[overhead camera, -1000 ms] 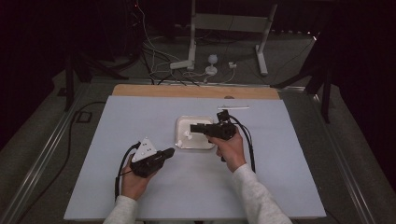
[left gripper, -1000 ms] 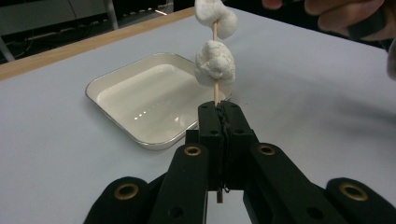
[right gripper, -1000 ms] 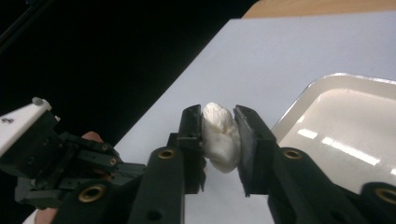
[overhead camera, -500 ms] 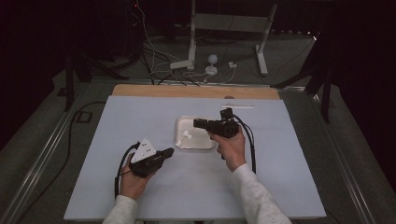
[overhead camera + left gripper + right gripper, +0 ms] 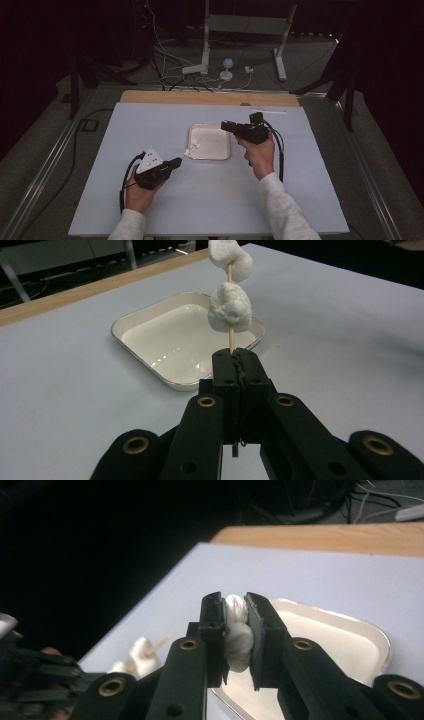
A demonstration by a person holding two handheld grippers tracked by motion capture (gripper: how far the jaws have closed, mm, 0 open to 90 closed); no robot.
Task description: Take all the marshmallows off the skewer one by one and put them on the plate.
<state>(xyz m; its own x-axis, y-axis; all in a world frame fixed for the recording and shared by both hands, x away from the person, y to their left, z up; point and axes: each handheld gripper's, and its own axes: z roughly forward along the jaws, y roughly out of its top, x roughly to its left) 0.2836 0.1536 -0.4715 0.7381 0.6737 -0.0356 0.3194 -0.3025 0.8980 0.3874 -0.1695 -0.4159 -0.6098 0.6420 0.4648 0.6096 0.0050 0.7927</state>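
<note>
Left claw (image 5: 235, 357) clamping thin wooden skewer (image 5: 231, 335) bearing two lumpy white marshmallows (image 5: 229, 307), right claw (image 5: 235, 605) squeezing another marshmallow (image 5: 237, 635)

Two hand-held black grippers with brass-ringed screw holes along their jaw arms: the left gripper (image 5: 176, 162) carries a grey three-cornered plate, black cables trail from both it and the right gripper (image 5: 226, 125), sleeves pale grey.

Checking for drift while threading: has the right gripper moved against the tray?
Yes. The right gripper, shut on a marshmallow, shifted rightward, off the tray.
</note>
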